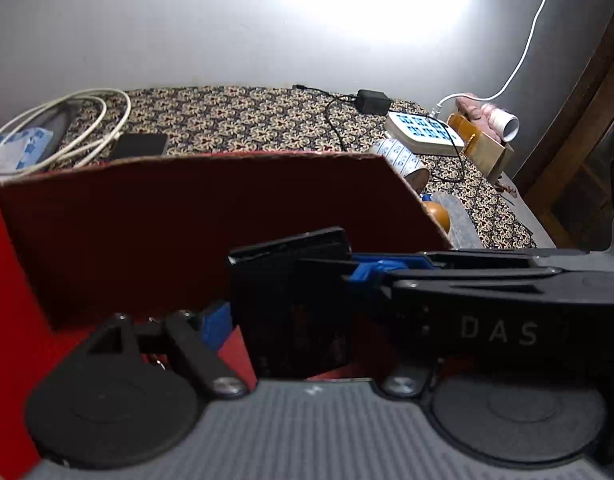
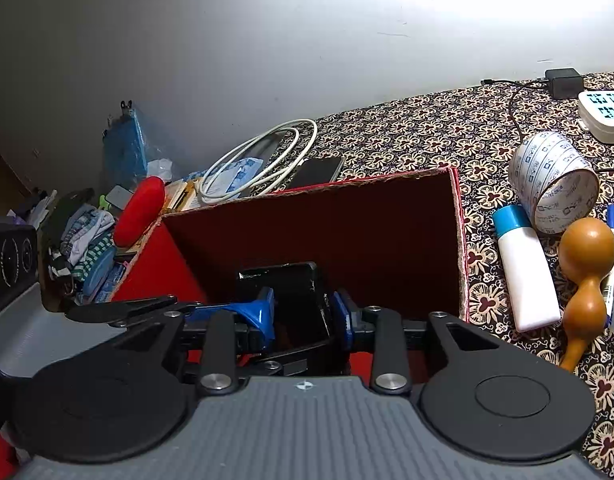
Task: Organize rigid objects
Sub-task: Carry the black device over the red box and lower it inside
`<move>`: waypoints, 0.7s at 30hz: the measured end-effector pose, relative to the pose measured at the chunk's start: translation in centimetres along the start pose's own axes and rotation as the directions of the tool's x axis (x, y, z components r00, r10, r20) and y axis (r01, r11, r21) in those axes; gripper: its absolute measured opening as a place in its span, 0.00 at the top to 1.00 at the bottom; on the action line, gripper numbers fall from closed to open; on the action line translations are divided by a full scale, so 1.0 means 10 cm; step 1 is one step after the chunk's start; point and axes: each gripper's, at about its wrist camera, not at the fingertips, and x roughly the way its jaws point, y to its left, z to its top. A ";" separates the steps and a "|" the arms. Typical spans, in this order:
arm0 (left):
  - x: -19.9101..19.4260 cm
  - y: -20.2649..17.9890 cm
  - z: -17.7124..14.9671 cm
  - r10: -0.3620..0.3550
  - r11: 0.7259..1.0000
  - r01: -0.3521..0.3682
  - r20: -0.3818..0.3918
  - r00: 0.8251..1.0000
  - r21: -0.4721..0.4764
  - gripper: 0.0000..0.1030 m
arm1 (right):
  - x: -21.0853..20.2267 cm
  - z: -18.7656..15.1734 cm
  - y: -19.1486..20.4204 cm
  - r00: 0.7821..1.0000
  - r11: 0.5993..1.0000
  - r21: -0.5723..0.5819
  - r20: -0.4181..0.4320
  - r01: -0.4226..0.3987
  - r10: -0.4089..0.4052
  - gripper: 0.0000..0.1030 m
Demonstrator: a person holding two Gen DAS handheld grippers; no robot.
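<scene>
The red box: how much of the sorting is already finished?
Nothing clearly lies in the red box yet. The right gripper holds a black case inside it, not released. The white bottle, tape roll and wooden gourd wait on the table beside it.

A coiled white cable lies on the patterned worktop beside a dark phone, with a black adapter and a white keypad device farther right. At the left edge sits a clutter pile (folded striped cloth, a red case, a blue packet).
</scene>
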 end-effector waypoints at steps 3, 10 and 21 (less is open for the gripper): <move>0.06 0.01 0.01 0.003 1.000 -0.003 -0.044 0.999 -0.013 0.34 | 0.03 0.00 0.02 1.000 1.000 -0.003 0.010 0.026 -0.026 0.88; 0.08 0.01 0.00 0.032 0.999 -0.034 -0.056 0.998 -0.023 0.34 | 0.03 -0.02 0.01 0.998 0.999 0.017 0.056 0.034 -0.035 0.89; 0.09 -0.04 0.01 0.101 0.995 -0.102 -0.055 0.993 -0.004 0.28 | 0.01 -0.04 0.00 0.996 0.999 0.021 0.085 0.025 -0.027 0.89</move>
